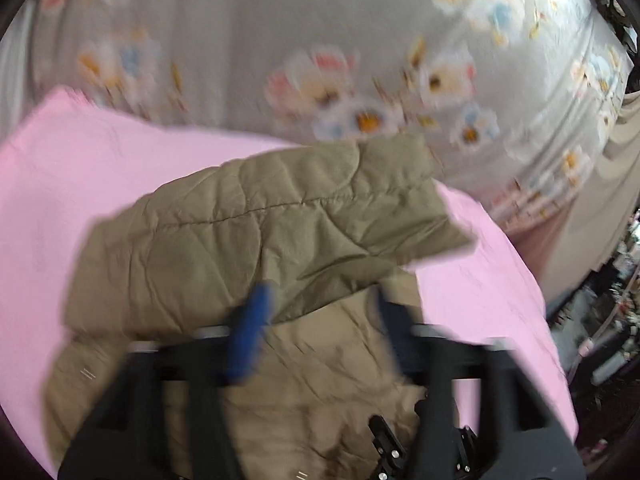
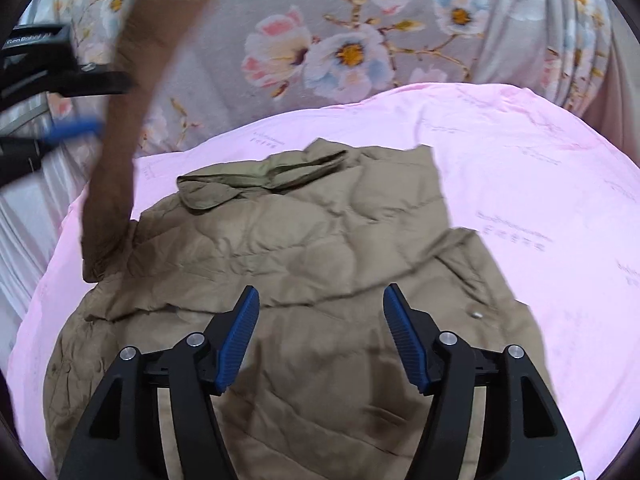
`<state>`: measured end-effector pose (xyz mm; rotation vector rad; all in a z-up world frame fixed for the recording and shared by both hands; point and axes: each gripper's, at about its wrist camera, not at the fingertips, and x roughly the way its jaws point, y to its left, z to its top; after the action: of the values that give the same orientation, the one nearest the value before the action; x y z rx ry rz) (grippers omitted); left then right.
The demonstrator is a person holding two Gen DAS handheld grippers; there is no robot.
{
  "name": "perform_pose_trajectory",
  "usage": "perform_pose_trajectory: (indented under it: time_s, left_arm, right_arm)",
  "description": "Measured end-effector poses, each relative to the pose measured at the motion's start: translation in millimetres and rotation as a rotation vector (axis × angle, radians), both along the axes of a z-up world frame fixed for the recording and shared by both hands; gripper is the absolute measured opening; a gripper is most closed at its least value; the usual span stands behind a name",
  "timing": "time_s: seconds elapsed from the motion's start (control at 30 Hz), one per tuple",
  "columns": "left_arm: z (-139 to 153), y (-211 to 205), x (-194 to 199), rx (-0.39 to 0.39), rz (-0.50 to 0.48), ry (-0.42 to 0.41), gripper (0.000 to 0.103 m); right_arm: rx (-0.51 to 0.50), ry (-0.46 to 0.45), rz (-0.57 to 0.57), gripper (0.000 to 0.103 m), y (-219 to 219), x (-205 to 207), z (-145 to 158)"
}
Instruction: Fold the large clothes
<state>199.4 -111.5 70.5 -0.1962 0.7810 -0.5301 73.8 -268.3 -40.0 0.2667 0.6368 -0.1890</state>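
A: The left wrist view is smeared all over; the blue-padded left tongs (image 1: 320, 320) are streaked, and the grey flowered bedsheet (image 1: 248, 32) has lost its petals to blur.

B: The quilted khaki padded jacket (image 2: 304, 240) runs off the bottom edge behind the right tongs (image 2: 320, 308); its lifted sleeve (image 2: 132, 112) is blurred.

A: The pink cloth (image 2: 520, 152) under the jacket carries faint print too small to read; the dark clutter (image 1: 612, 320) at right is unidentifiable.

A flowered grey bed sheet (image 2: 224, 12) carries a pink cloth (image 2: 520, 152) (wrinkled), on which the khaki quilted jacket (image 2: 304, 240) lies.
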Motion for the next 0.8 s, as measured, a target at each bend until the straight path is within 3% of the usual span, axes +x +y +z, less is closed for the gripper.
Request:
perform_pose_trajectory:
  time_s: [0.17,0.4,0.53,0.73,0.8]
  left_arm:
    - [-37,18,-3,-0.052,0.077,0.07,0.077]
    - [-68,140,34,-0.153,0.34,0.207,0.077]
    - [-94,208,57,-0.218,0.483,0.29,0.077]
    - [-128,241,81,-0.417,0.523,0.415,0.076]
    - [-134,242,87,-0.441,0.523,0.431,0.074]
  right_arm:
    - [0.048,0.012,-0.033,0.066,-22,-11,-4]
    - [0.135,-0.024,-0.045,0.077,-44,13,13]
    - [0.226,-0.009,-0.035,0.077,-58,47,12]
    - [0.342,0.062,-0.028,0.078,-67,100,-10]
    - [0.374,0.082,-0.022,0.078,-67,111,-20]
